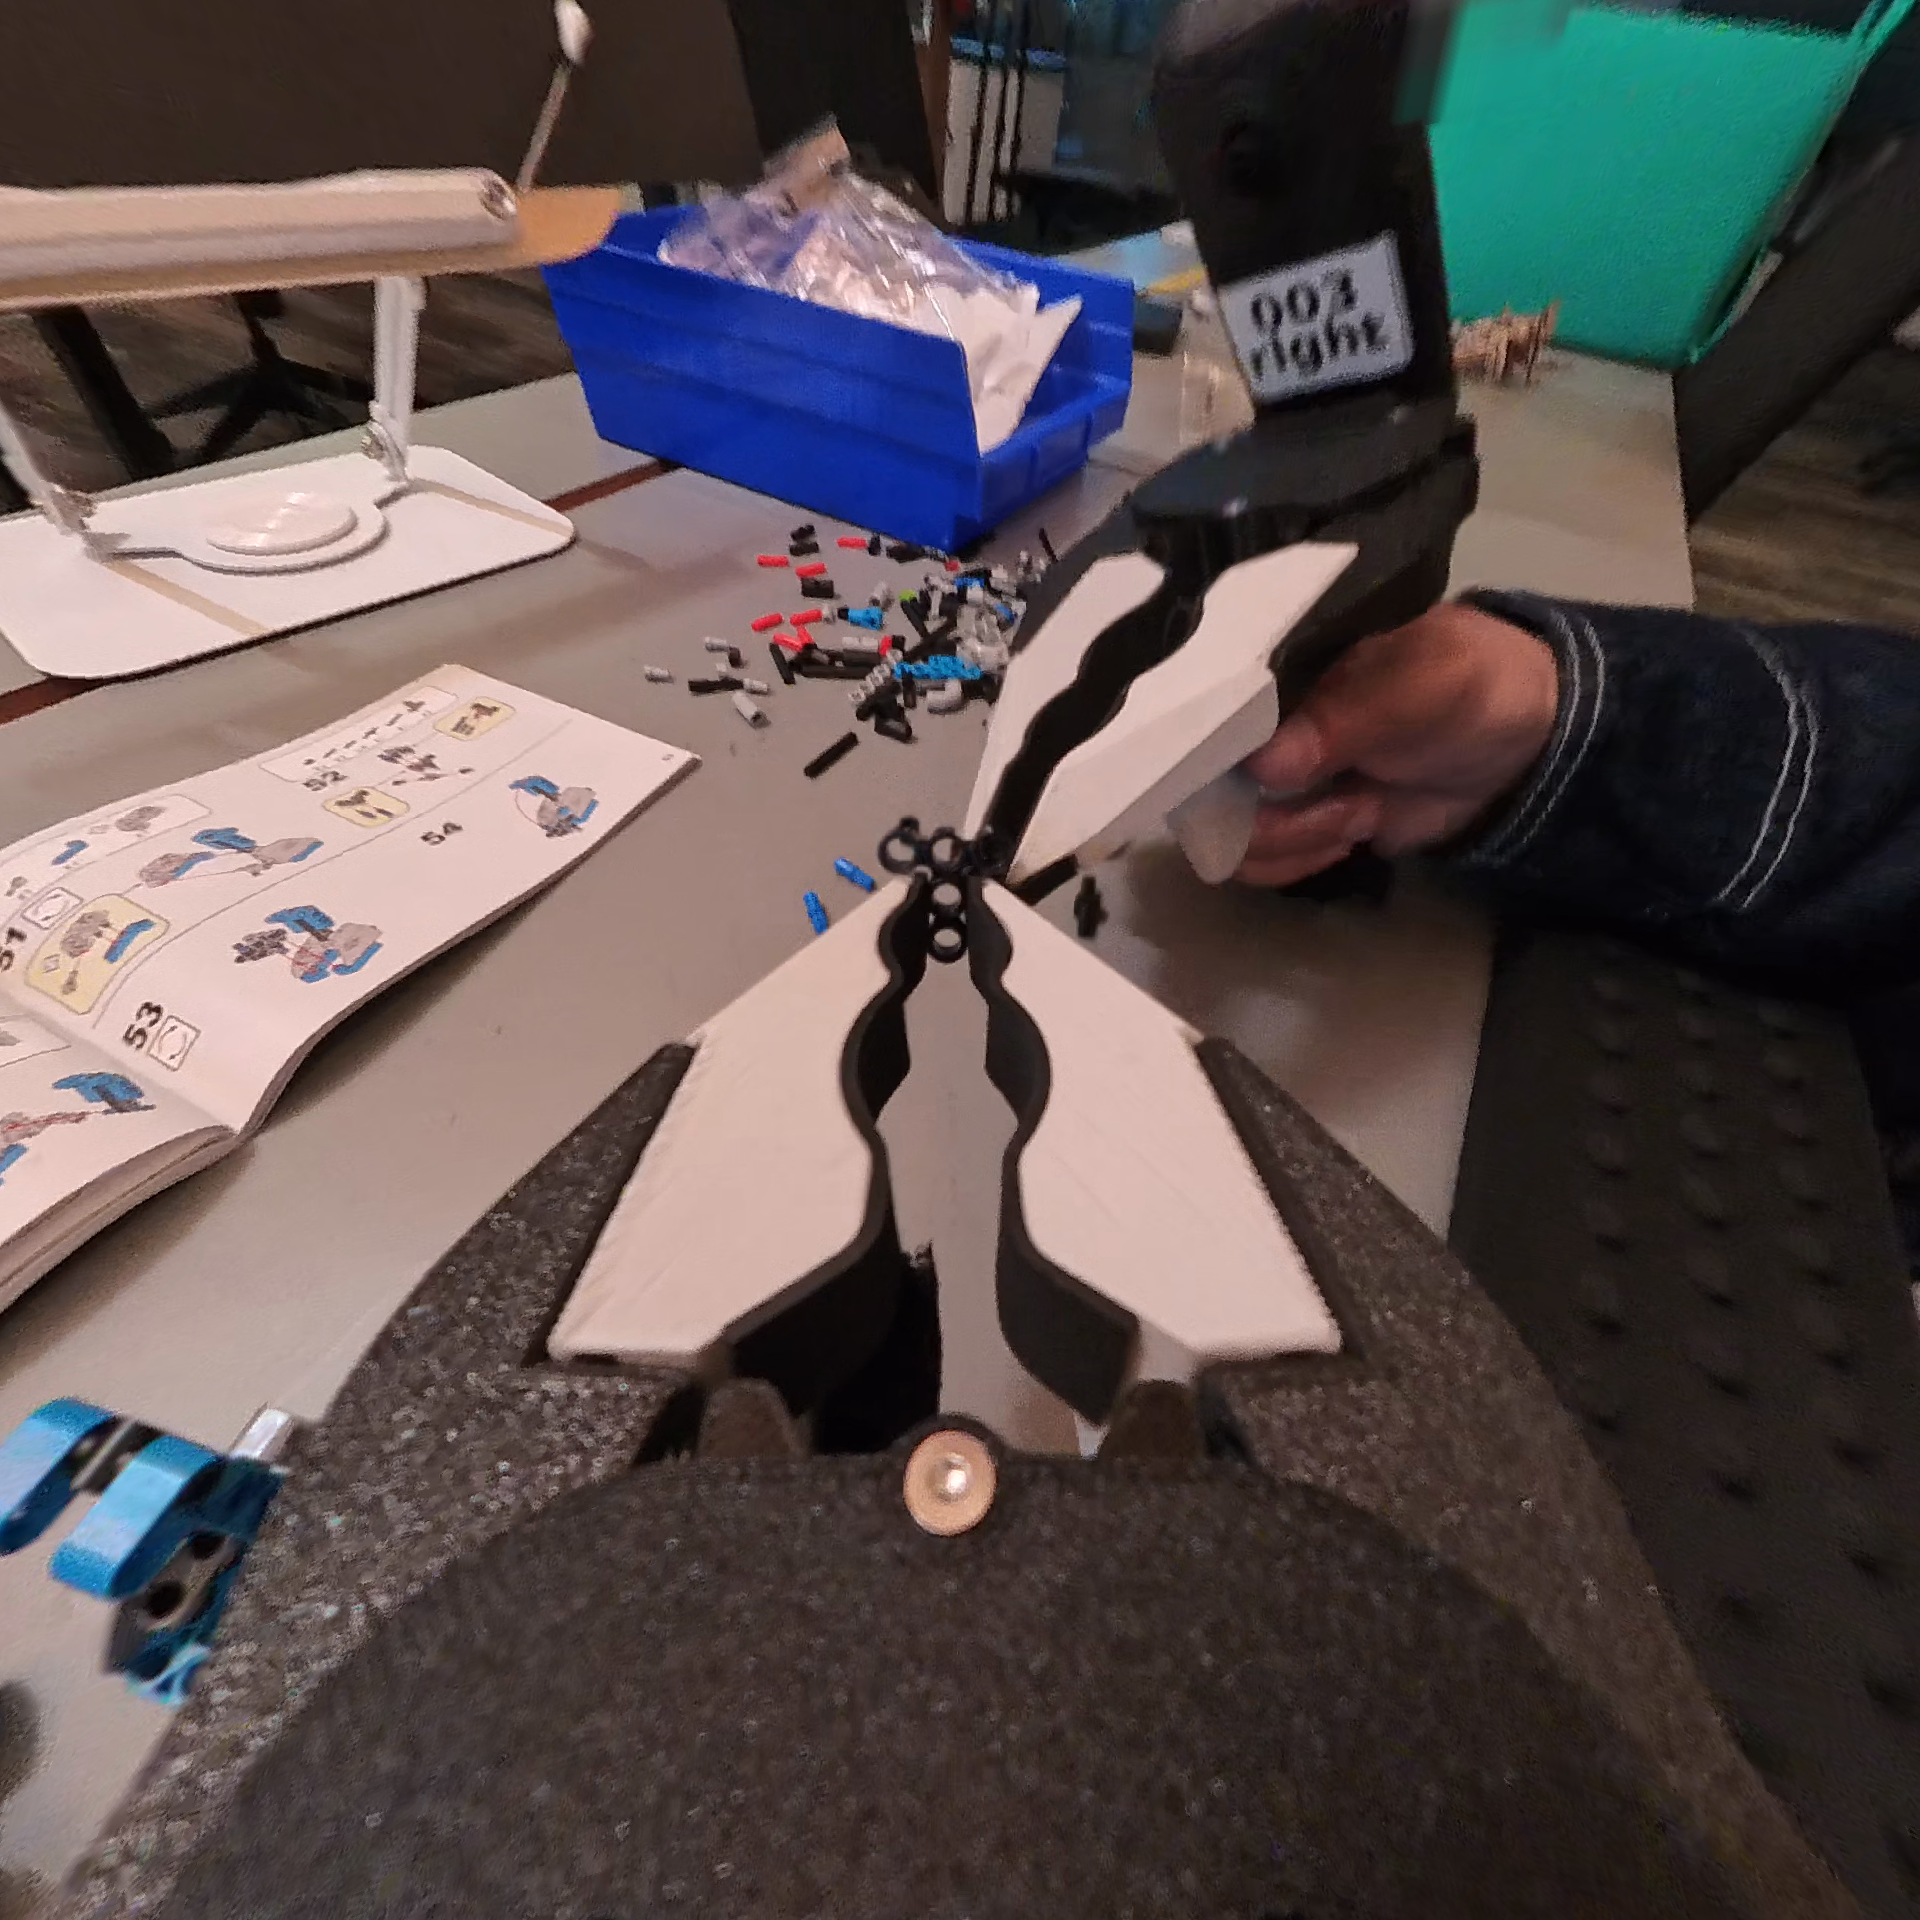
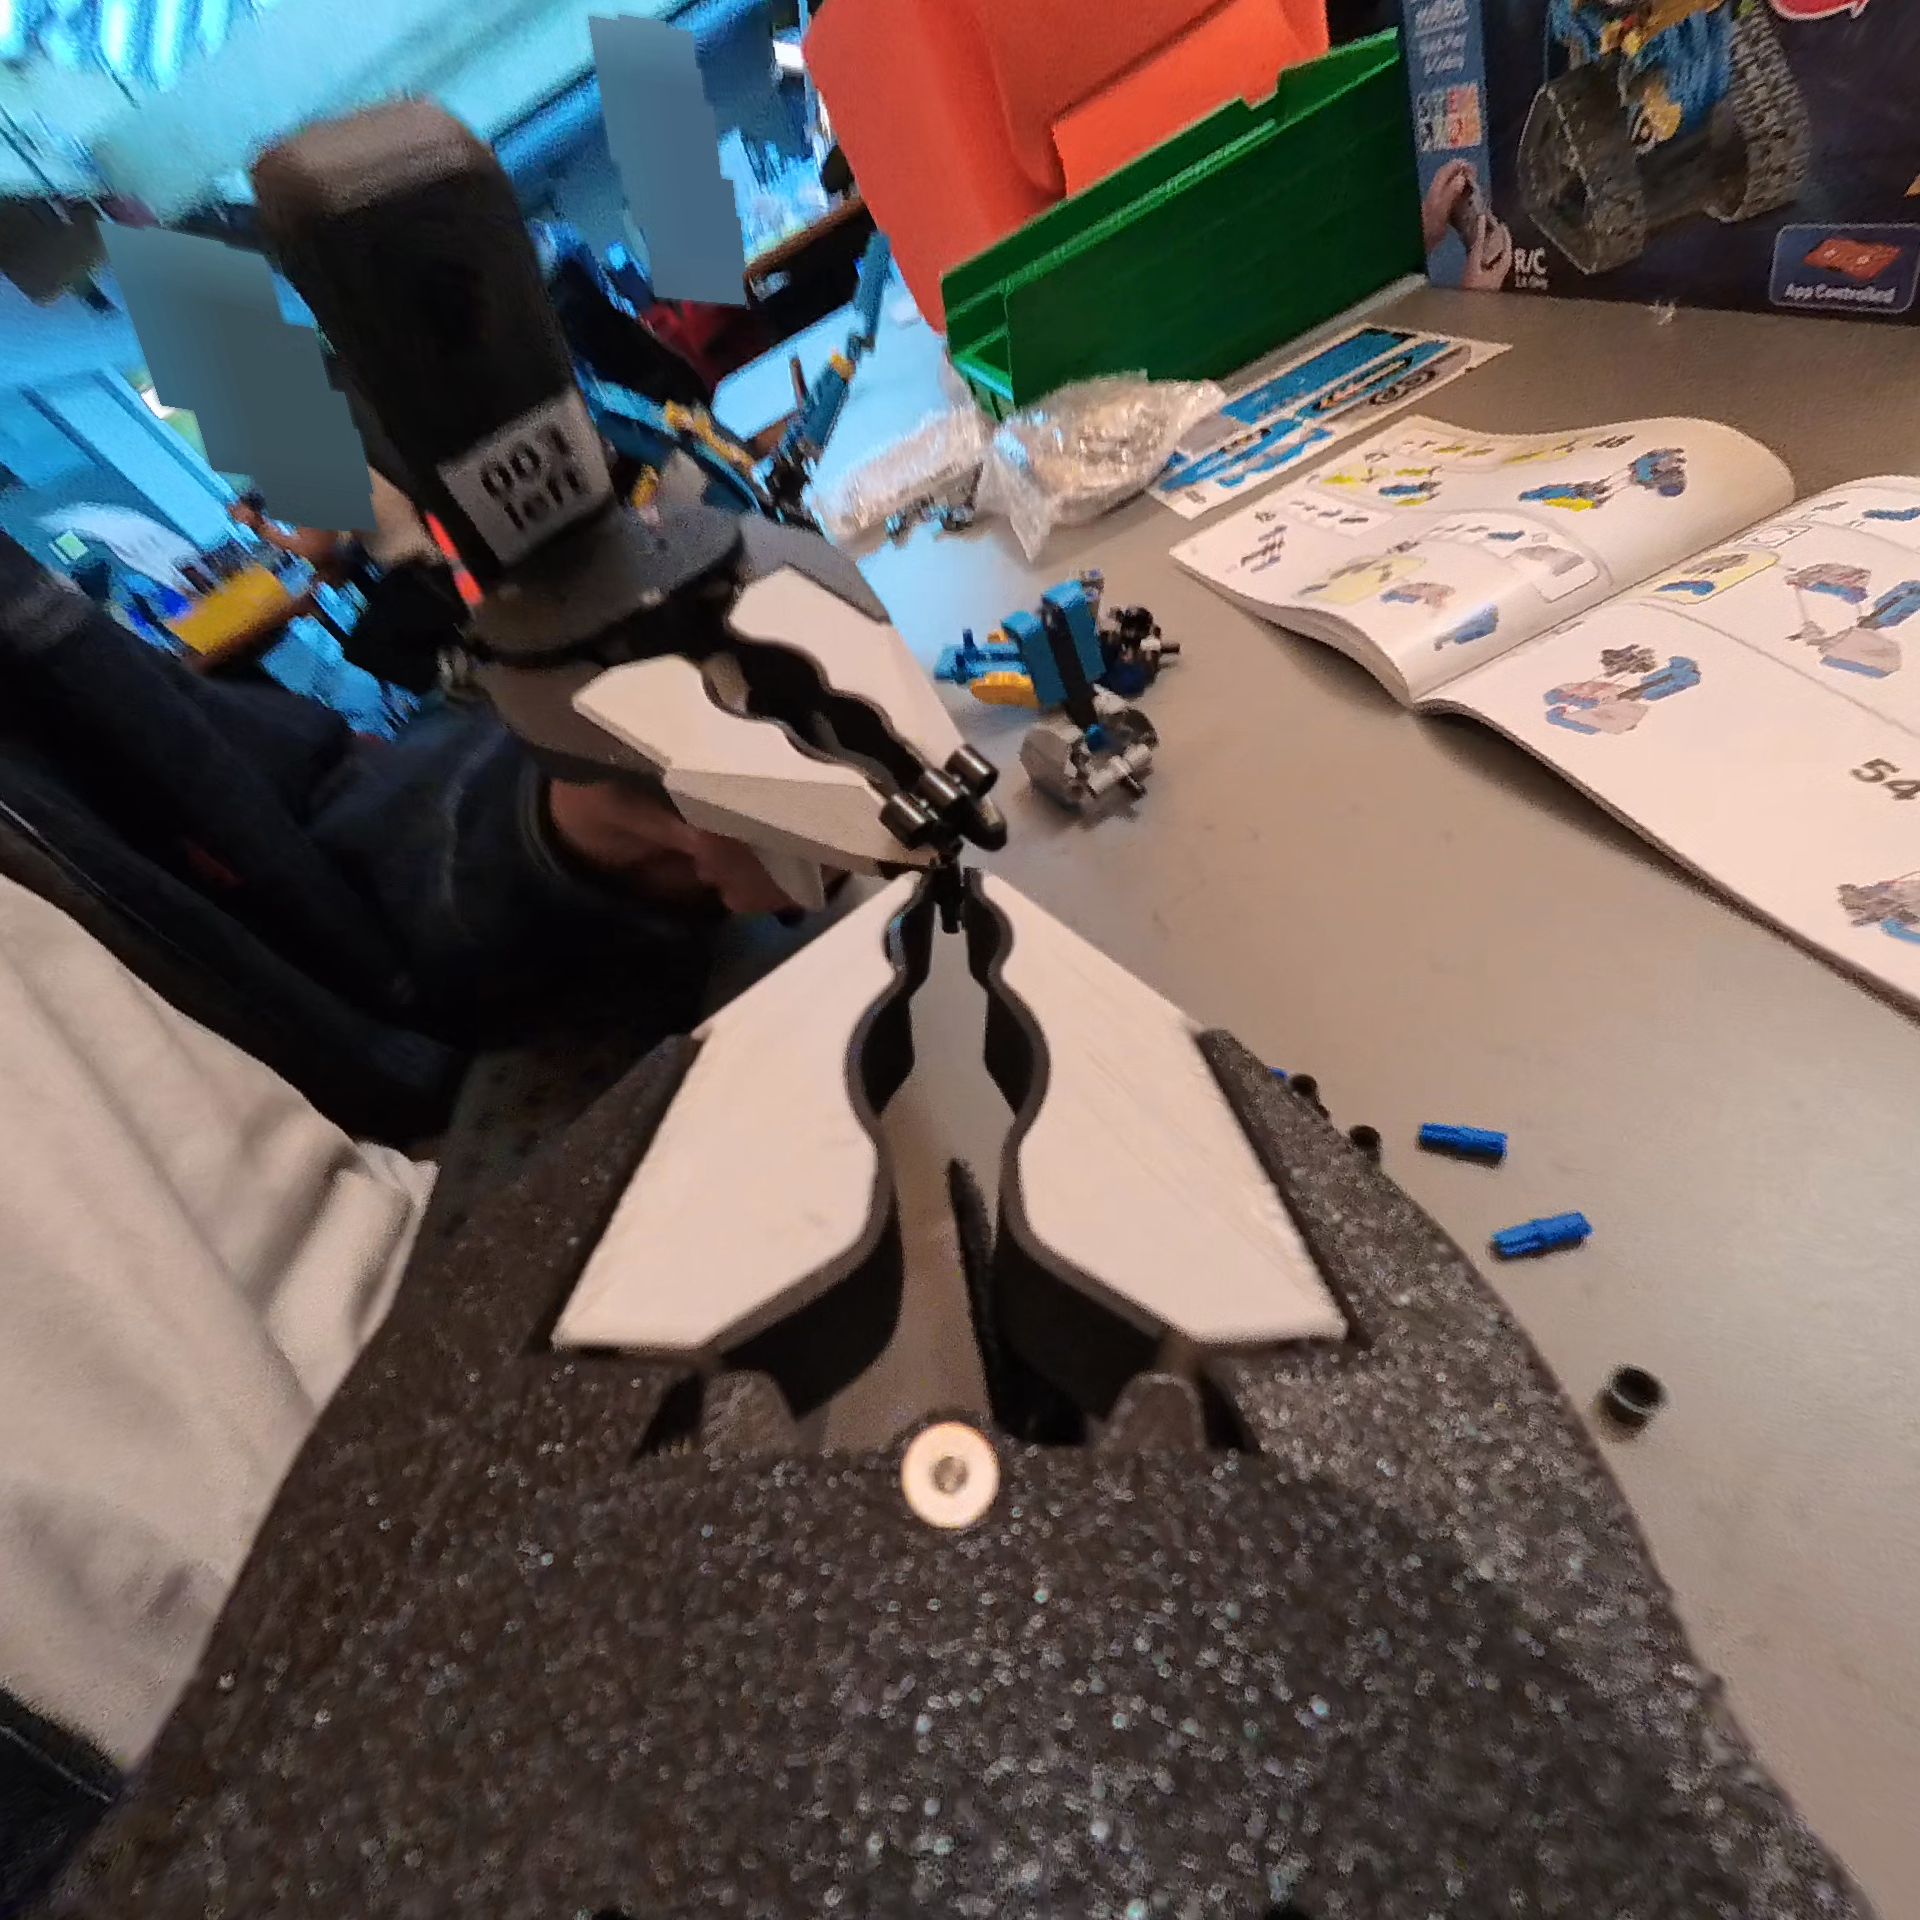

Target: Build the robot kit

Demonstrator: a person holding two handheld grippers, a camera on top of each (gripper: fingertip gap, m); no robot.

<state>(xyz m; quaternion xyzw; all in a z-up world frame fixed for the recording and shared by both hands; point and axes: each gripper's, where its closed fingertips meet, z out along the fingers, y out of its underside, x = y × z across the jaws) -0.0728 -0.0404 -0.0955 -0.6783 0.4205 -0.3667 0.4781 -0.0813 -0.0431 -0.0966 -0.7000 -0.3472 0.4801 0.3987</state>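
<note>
Above the table, left gripper (image 1: 943,906) pinches a black beam (image 1: 940,857); right gripper (image 2: 948,896) pinches a black pin (image 2: 948,902).

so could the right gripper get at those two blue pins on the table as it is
Probably not as it stands: the right gripper is shut on a small black pin, so its jaws are taken. The blue pins lie in the open on the grey table, with nothing over them.

My left claw (image 1: 940,899) is gripping a black holed beam (image 1: 943,883); my right claw (image 1: 995,857) is touching its far end above the table (image 1: 644,1039).
</note>
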